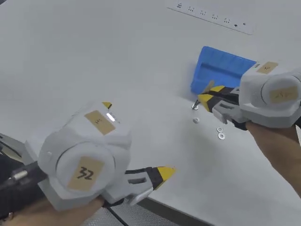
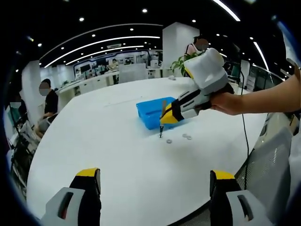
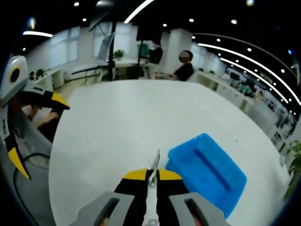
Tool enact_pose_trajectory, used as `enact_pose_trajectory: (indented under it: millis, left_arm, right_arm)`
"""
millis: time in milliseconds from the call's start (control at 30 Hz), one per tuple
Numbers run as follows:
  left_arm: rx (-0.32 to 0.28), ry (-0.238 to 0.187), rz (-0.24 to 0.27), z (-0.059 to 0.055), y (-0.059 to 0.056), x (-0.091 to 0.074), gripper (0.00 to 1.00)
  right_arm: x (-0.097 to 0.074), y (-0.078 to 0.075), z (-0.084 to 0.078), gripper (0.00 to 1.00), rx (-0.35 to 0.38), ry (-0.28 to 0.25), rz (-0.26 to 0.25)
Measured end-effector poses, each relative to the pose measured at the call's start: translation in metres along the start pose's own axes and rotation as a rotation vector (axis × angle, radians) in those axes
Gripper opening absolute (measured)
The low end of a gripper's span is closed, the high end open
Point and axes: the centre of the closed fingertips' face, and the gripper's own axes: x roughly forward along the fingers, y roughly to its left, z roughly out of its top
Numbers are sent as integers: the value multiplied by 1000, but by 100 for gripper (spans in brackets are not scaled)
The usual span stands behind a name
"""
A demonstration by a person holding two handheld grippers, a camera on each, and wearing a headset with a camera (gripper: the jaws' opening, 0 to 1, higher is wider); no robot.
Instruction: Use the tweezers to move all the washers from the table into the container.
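Observation:
My right gripper is shut on thin metal tweezers, whose tips point down at the white table just left of the blue container. Three small washers lie near them: one below the tips and two further right. In the right gripper view the tweezers stick out between the shut jaws, with the blue container to the right. The left gripper view has the tweezers' tip beside a washer. My left gripper is open and holds nothing, near the table's front edge.
A white power strip lies at the table's far side. The table's front edge runs under my left gripper. A chair stands at the table's right side. People sit at desks in the background.

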Motion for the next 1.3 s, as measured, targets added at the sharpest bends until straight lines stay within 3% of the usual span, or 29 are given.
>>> enact_pose_trajectory:
  millis: [200, 467, 733, 933, 1300]
  left_arm:
    - [-15, 5, -13, 3, -2, -2, 99]
    - [0, -3, -1, 12, -1, -7, 99]
    - [13, -3, -2, 15, -2, -8, 99]
    - [1, 2, -8, 15, -2, -10, 99]
    - [-7, 3, -7, 17, -2, -12, 99]
  right_arm:
    - [-2, -3, -1, 1, 24, 9, 3]
    - [-22, -16, 17, 1, 120, -49, -2]
    - [-37, -23, 29, 1, 94, -45, -1]
    - [-44, -34, 43, 1, 64, -73, -11]
    - [-38, -56, 56, 1, 57, -100, -34]
